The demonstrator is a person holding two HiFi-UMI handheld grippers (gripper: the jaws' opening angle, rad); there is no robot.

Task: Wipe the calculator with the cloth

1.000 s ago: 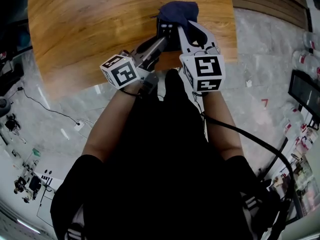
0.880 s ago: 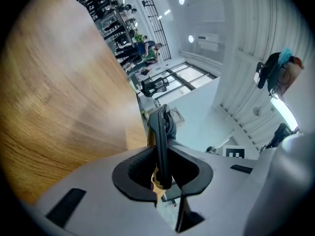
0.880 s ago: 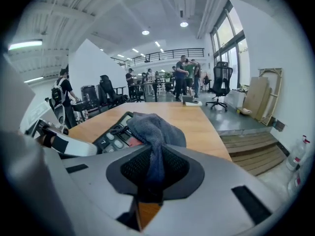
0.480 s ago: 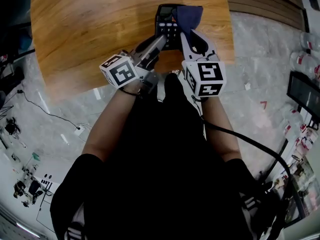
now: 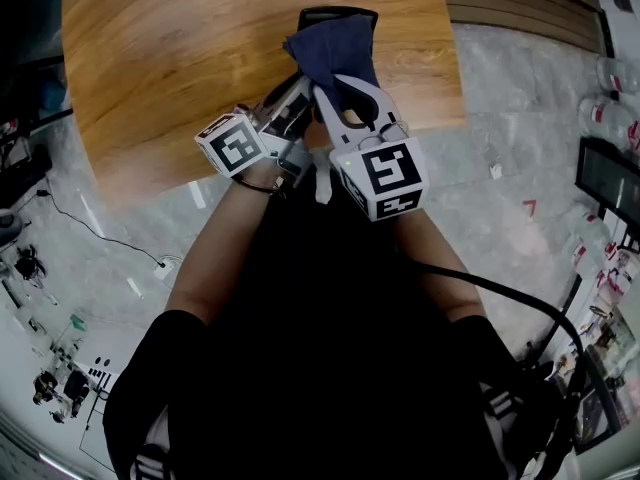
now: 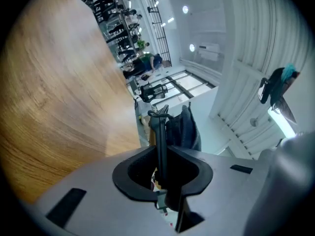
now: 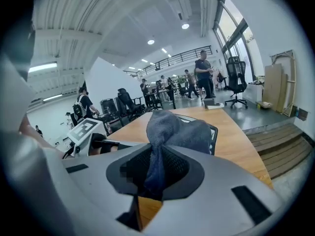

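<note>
Slippage worries me: left gripper (image 6: 161, 167) pinches the calculator (image 5: 340, 14) edge-on above the table's (image 5: 150, 68) near side; right gripper (image 7: 153, 173), clamped on the cloth (image 5: 330, 53) draped over it, could lever it loose by pressing.

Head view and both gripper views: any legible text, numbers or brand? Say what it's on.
No readable text in any view.
calculator: mostly under the cloth, keys and brand not legible.
left marker cube, right marker cube: black-and-white square patterns, no letters.
red floor mark: an angle shape, too small to read.
</note>
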